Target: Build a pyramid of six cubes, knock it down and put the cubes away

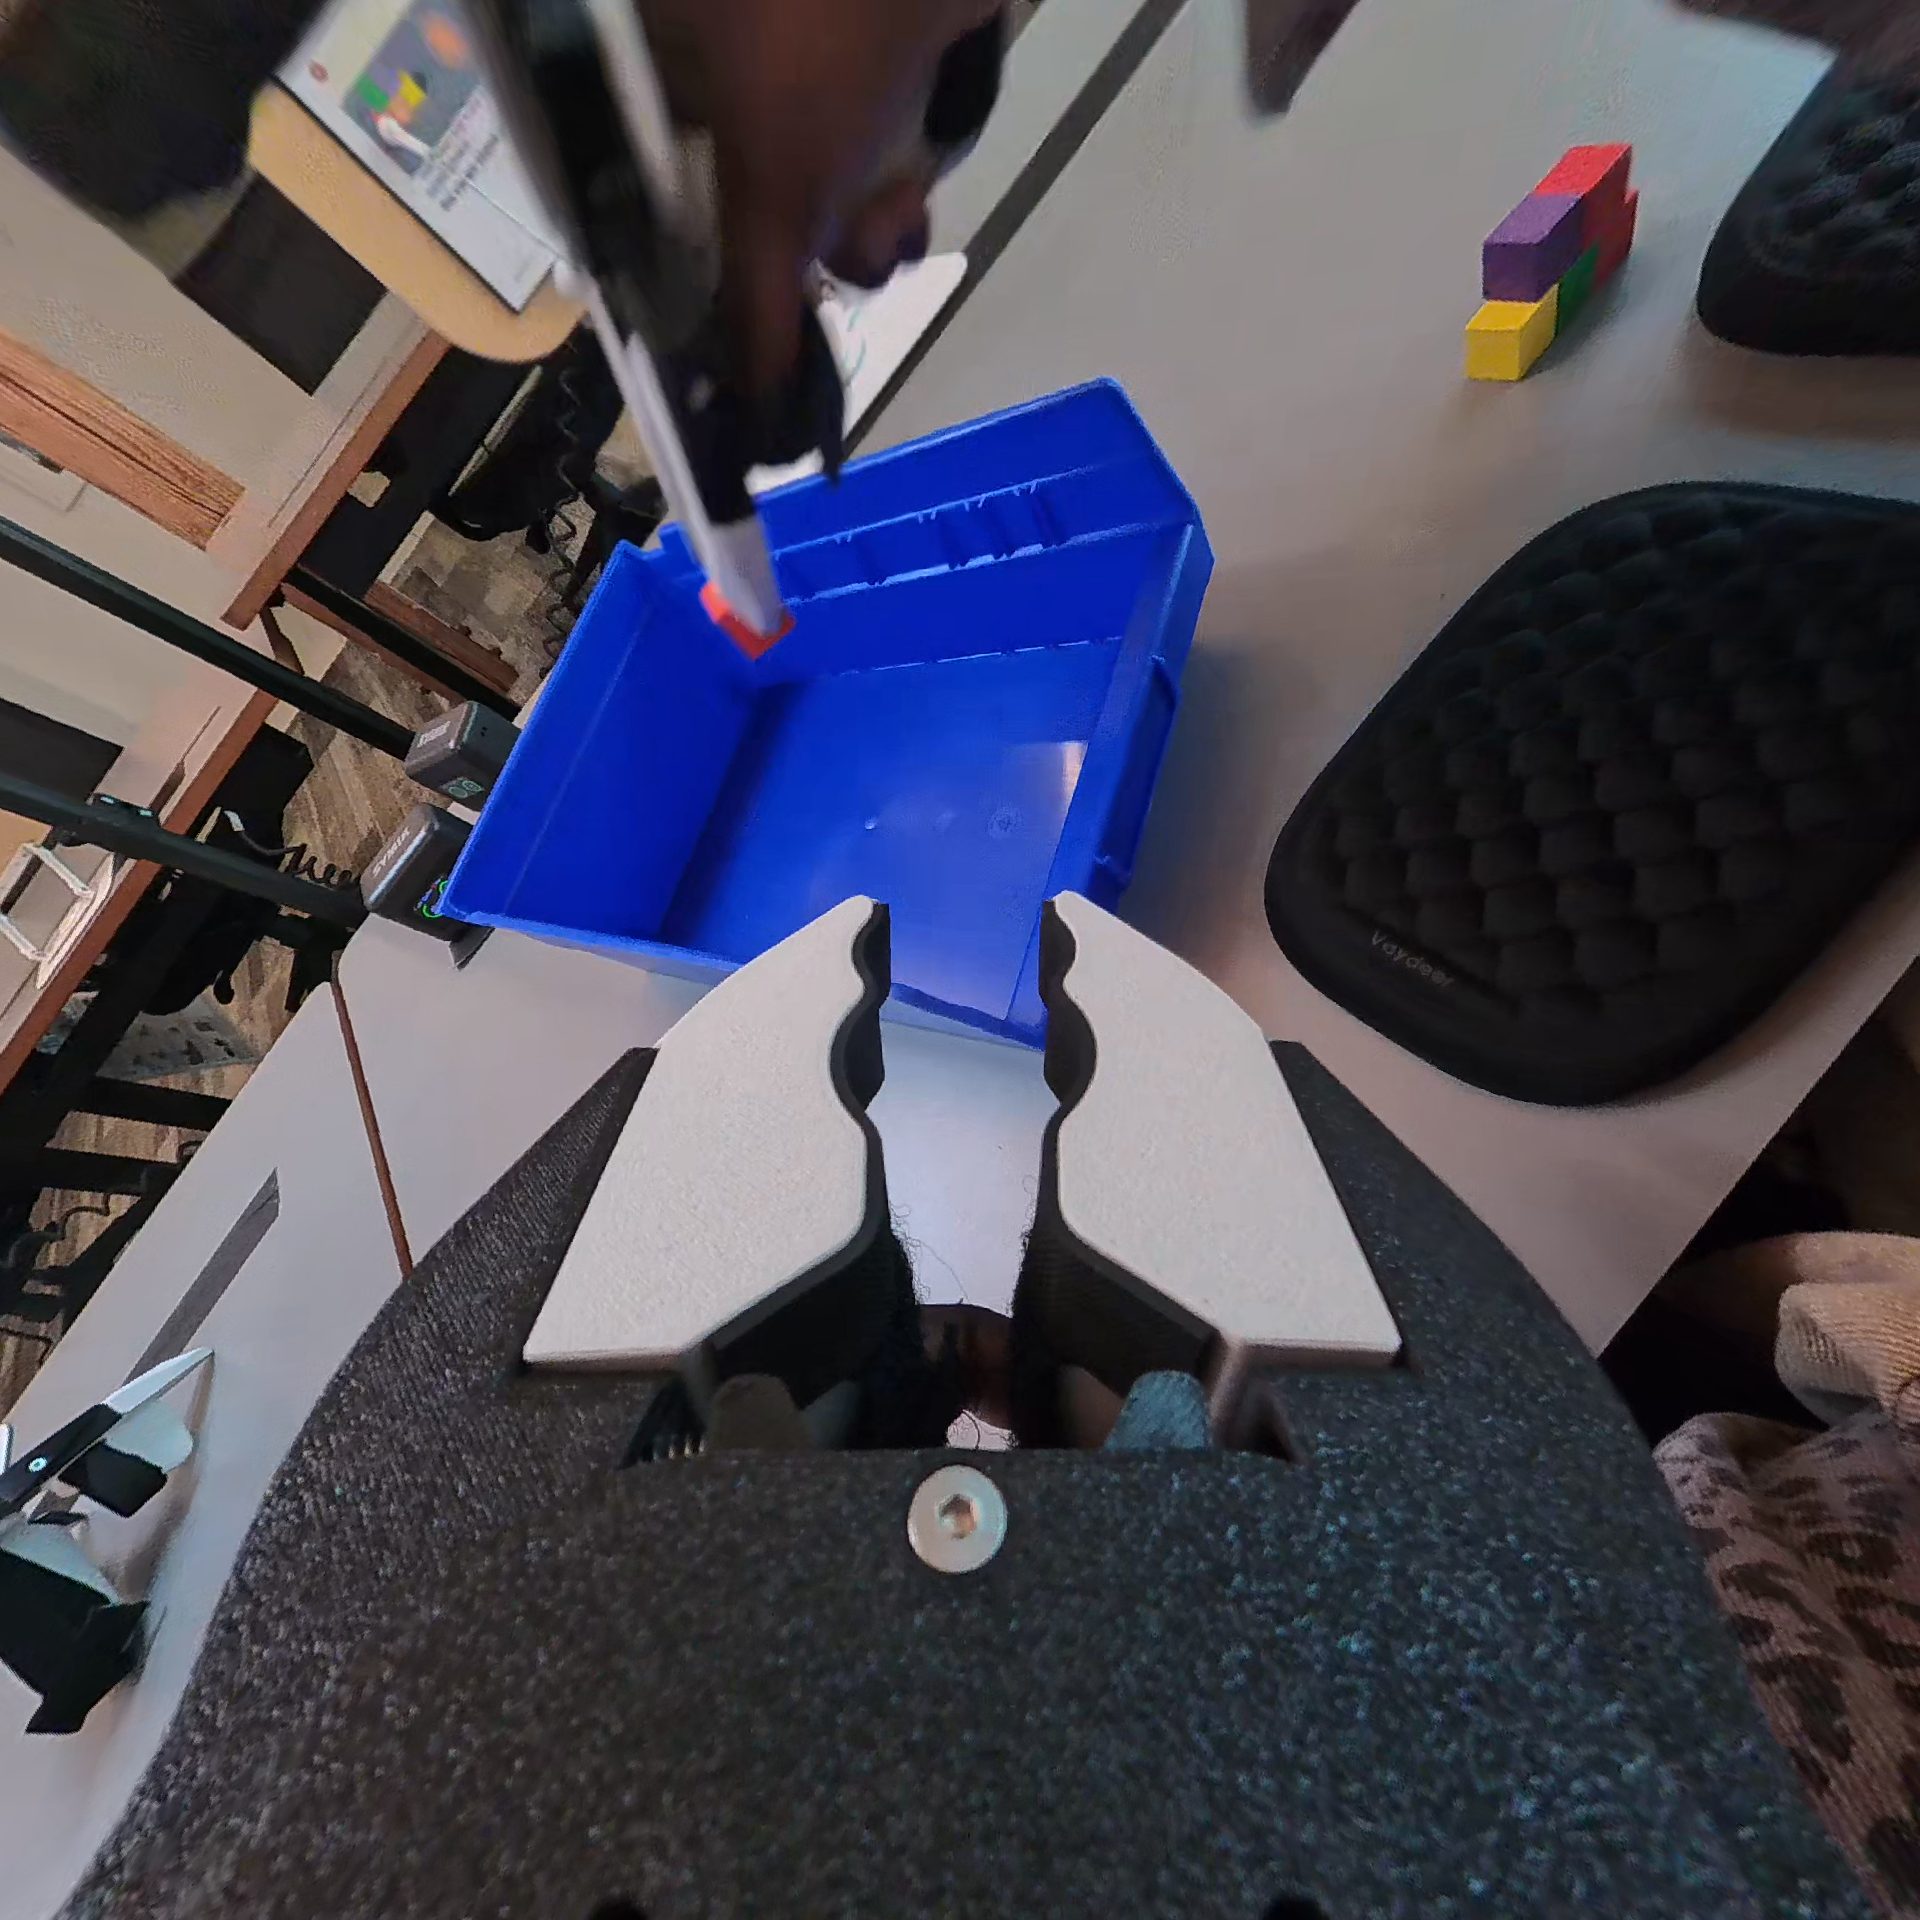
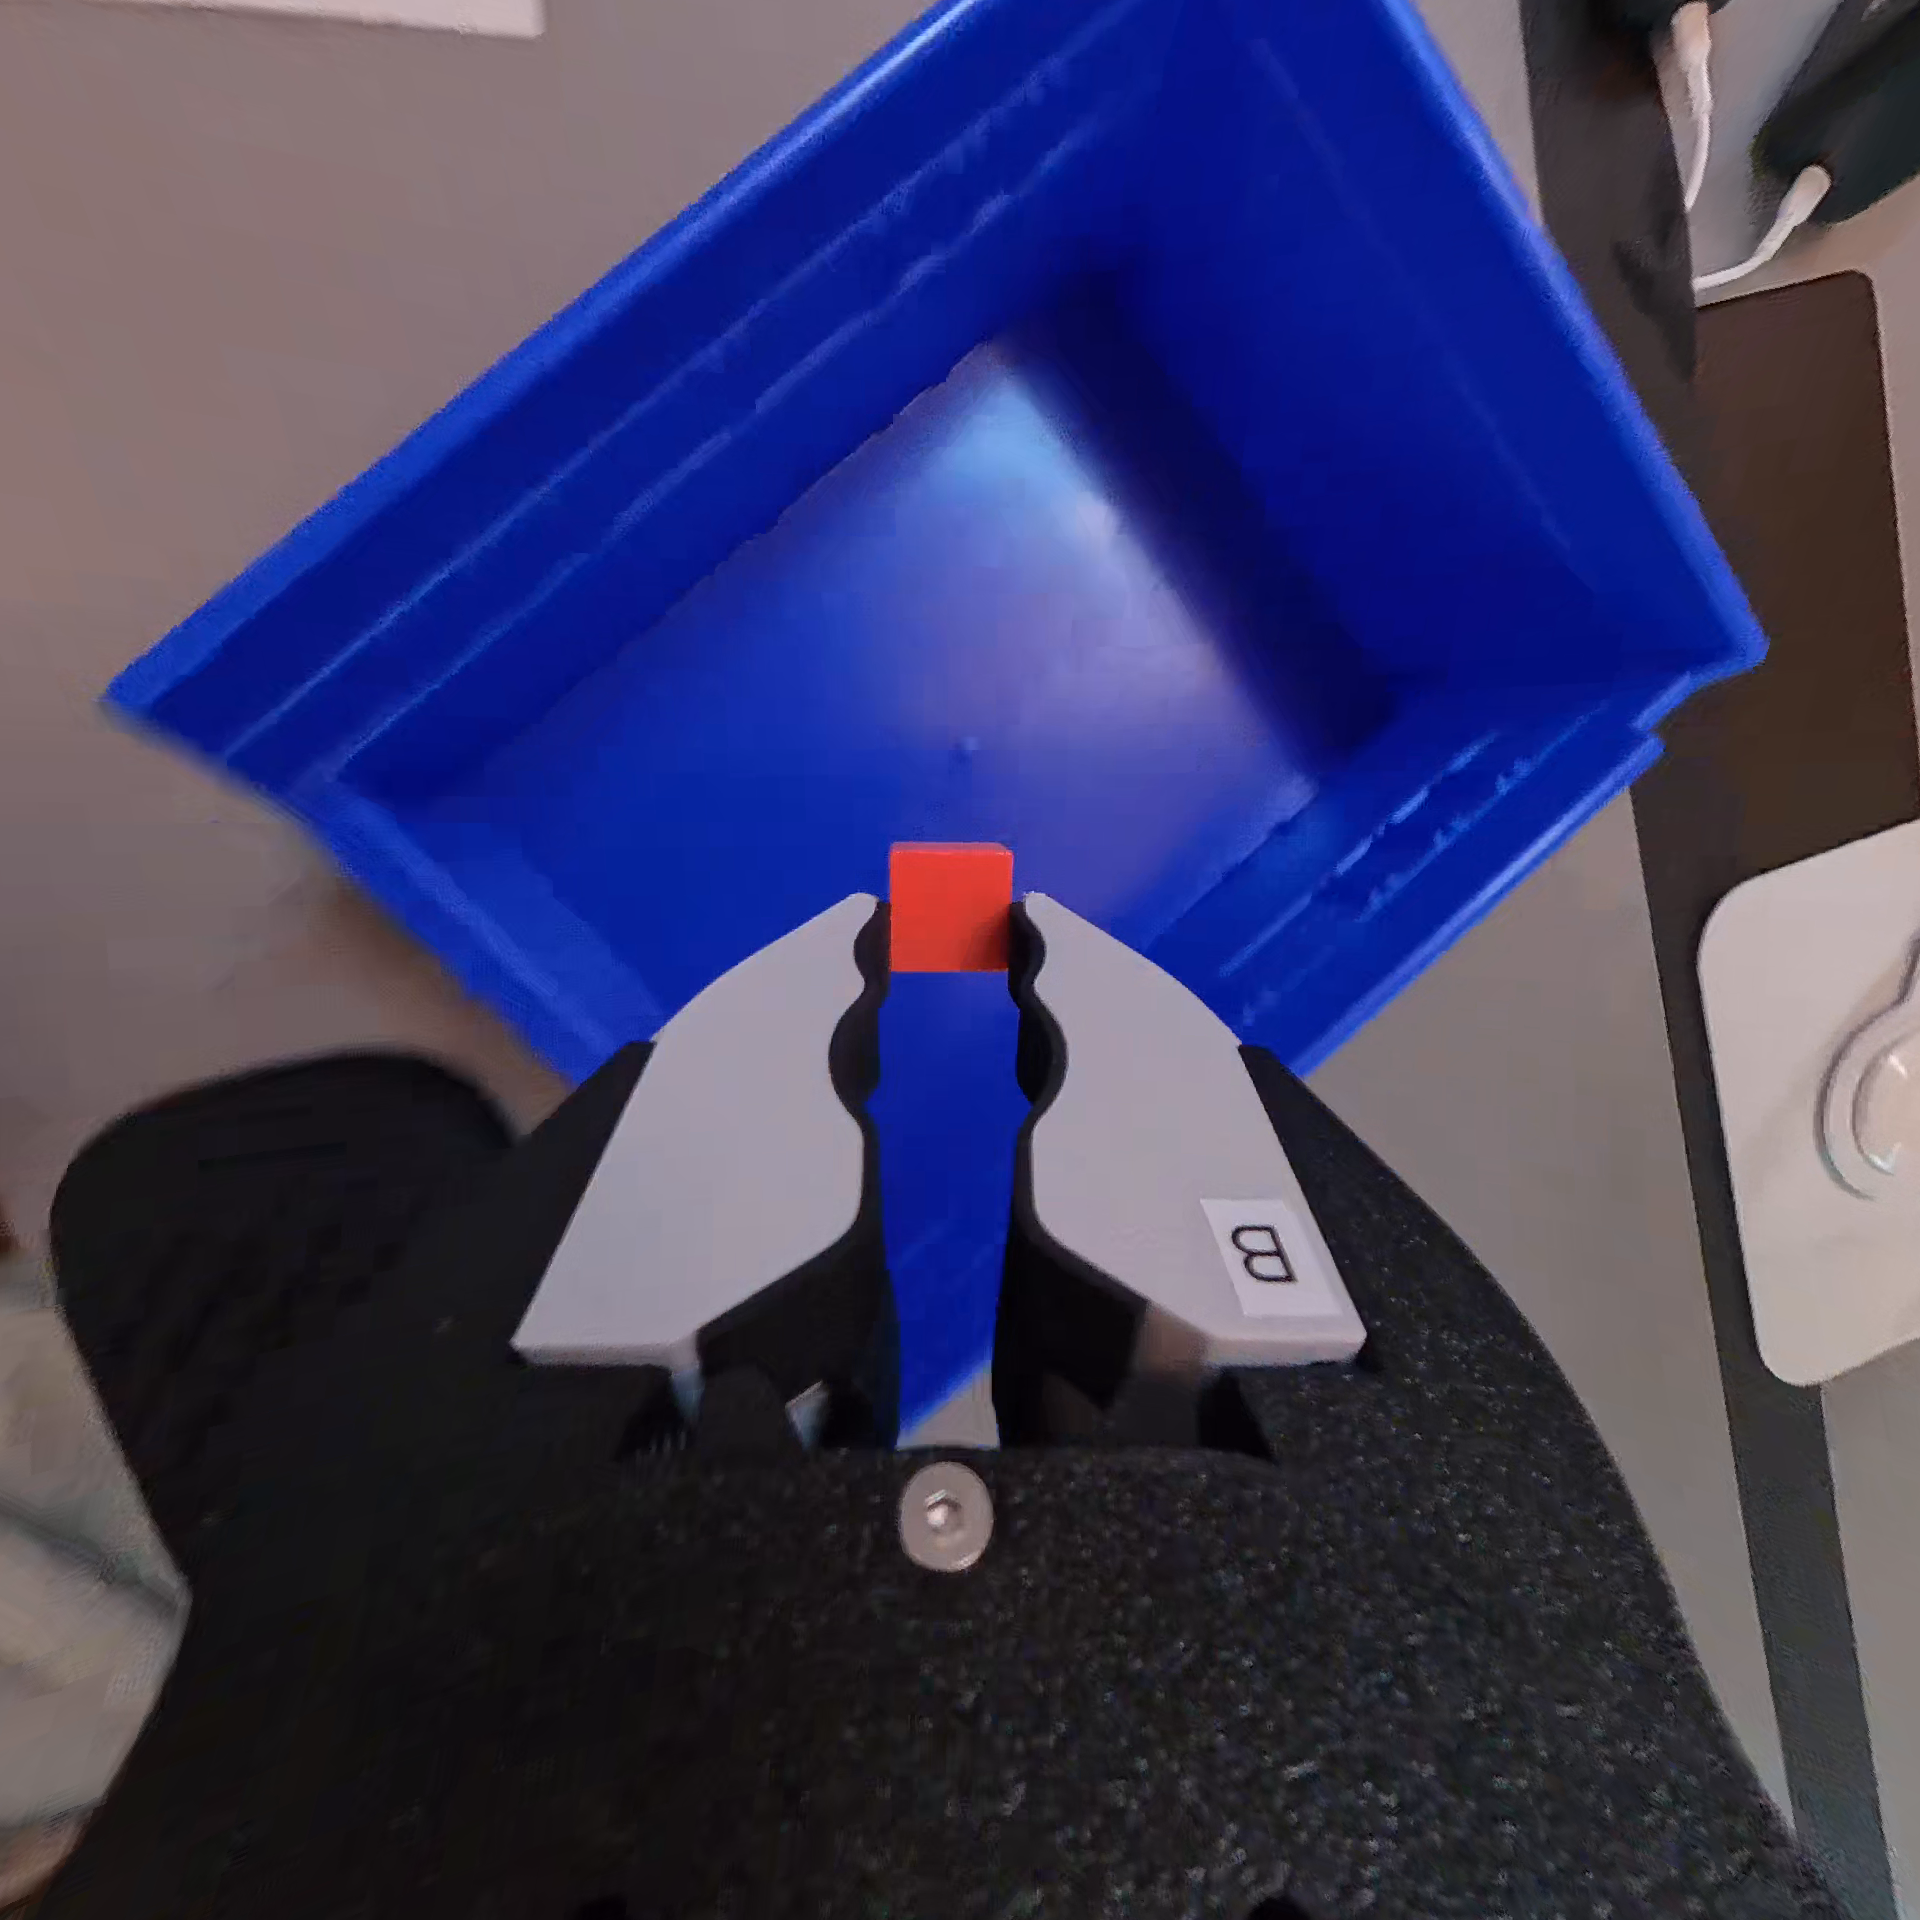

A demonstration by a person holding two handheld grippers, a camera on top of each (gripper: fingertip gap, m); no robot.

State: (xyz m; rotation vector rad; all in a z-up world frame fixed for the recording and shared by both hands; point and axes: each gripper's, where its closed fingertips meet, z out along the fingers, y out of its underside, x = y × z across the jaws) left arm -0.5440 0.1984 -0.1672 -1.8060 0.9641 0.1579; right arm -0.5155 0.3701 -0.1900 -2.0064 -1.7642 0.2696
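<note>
My right gripper [image 2: 951, 909] is shut on an orange-red cube [image 2: 951, 906] and holds it over the empty blue bin [image 2: 1558, 499]. In the left wrist view the right gripper [image 1: 748, 613] hangs over the bin's [image 1: 582, 790] far corner with the cube [image 1: 740, 627] at its tips. My left gripper [image 1: 961, 920] is open and empty, just short of the bin's near wall. At the far right of the table a stack of cubes stands: a red cube [image 1: 1584, 171], a purple cube [image 1: 1527, 249], a green cube [image 1: 1577, 286] and a yellow cube [image 1: 1507, 335].
A black quilted pad [image 1: 1600, 790] lies right of the bin, and another black pad [image 1: 1829, 229] lies beyond it by the stack. Black stand arms [image 1: 208, 655] reach in at the table's left edge. A dark strip and a pale plate [image 2: 1829, 1101] lie right of the bin. My right fingertips sit around 20 cm from my left ones.
</note>
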